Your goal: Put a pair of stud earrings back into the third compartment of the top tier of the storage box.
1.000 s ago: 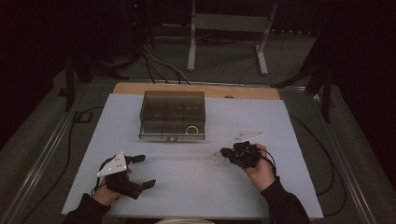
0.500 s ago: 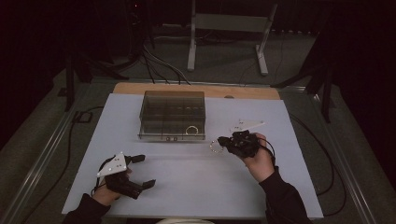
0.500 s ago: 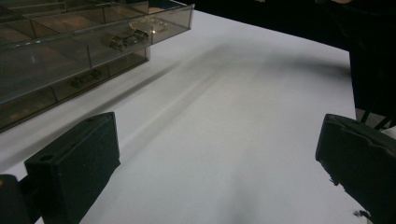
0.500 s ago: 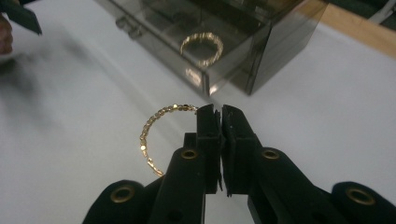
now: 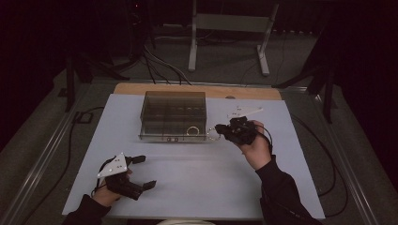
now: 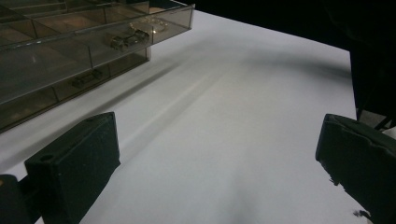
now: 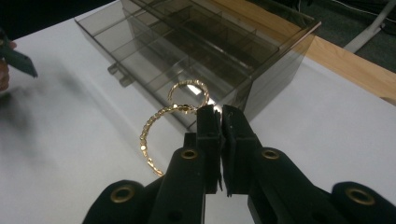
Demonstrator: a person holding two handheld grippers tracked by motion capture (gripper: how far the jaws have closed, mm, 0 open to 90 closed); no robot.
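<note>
Jaws: your right gripper (image 7: 218, 116) is clamped on a gold bracelet (image 7: 152, 135); your left gripper (image 5: 136, 173) gapes wide, holding nothing.
Bracelet: hangs just beside the box (image 5: 173, 115), near corner.
Hands: right hand (image 5: 256, 145) raised off the table (image 5: 197, 187); left low, near edge.
Writing: none legible.

Right tool (image 7: 220, 114) raised, jaws pinched together; left tool (image 5: 141, 173) gapes, low.

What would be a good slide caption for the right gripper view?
Right gripper, shut on a gold bracelet, carries it toward the smoky clear compartment box.
</note>
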